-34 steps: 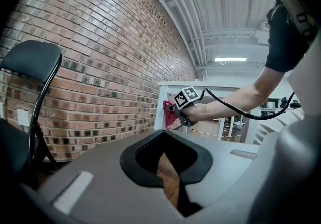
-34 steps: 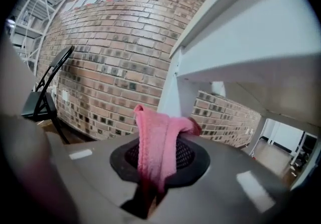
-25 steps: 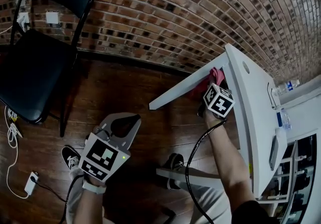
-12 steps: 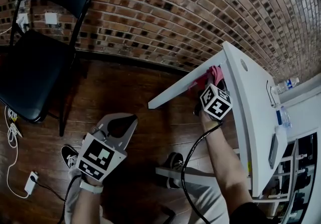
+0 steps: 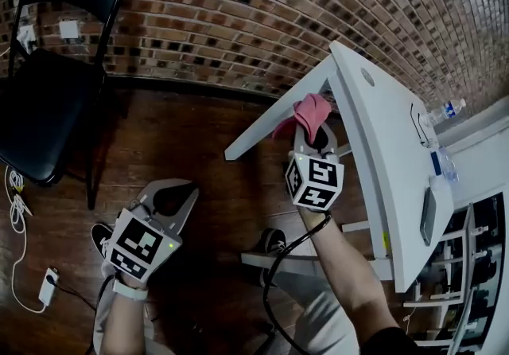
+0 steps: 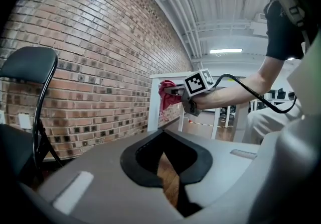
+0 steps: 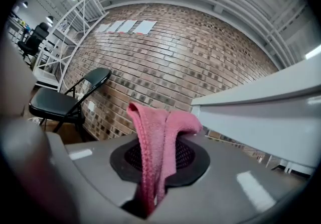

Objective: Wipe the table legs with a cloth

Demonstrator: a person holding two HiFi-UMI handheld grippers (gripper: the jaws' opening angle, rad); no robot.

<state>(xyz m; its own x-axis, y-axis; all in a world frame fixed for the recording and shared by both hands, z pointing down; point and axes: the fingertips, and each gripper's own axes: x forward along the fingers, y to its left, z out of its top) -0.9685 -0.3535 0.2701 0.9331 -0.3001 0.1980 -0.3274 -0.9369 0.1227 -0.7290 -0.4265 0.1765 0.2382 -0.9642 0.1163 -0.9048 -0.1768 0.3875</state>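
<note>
my right gripper [image 5: 312, 134], clenched on the cloth [image 5: 308, 111], has the table leg [image 5: 254, 135] at 11 o'clock, its length running toward 8; my left gripper [image 5: 172, 200] is closed on nothing.

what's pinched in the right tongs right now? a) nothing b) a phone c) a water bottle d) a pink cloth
D: the right gripper view shows the pink cloth clamped between the right tongs, and the head view shows it held close by the white table leg.
</note>
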